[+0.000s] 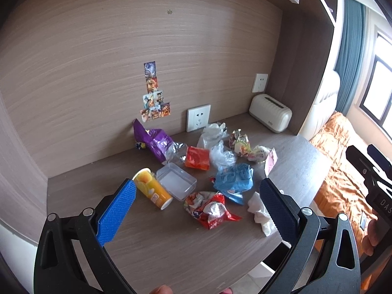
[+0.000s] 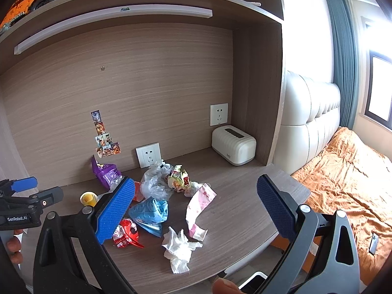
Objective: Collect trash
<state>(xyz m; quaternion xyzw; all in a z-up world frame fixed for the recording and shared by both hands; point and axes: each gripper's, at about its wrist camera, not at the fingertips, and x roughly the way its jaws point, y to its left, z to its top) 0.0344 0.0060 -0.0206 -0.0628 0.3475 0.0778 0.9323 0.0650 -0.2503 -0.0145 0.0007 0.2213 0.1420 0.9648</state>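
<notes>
Here, a litter of trash is seen spread over the wooden desk [image 1: 171, 250], and both grippers are held above its near edge, clear of everything; the left gripper [image 1: 197, 208] is spread wide with nothing between its blue pads, and the right gripper [image 2: 196, 208] is likewise parted and empty. In the left wrist view a yellow snack can [image 1: 153, 188] is found lying on its side, touching a clear plastic box [image 1: 177, 181]; behind these a purple chip bag [image 1: 156, 142] is leant near the back panel, with an orange packet [image 1: 198, 158] just beside it. A blue wrapper [image 1: 234, 181] lies at the middle of the heap, a red wrapper [image 1: 210, 208] is set in front of it, and a crumpled white tissue [image 2: 178, 250] is placed nearest the desk edge; a pink-and-white wrapper [image 2: 199, 205] is stretched out just behind the tissue. Clear plastic bags [image 2: 155, 183] and a crumpled colourful wrapper [image 2: 180, 177] are gathered toward the back, near a wall socket [image 2: 149, 154]. A white ribbed box [image 2: 234, 144] is stood in the far right corner; an orange bed cover [image 2: 348, 178] is seen beyond the desk.
</notes>
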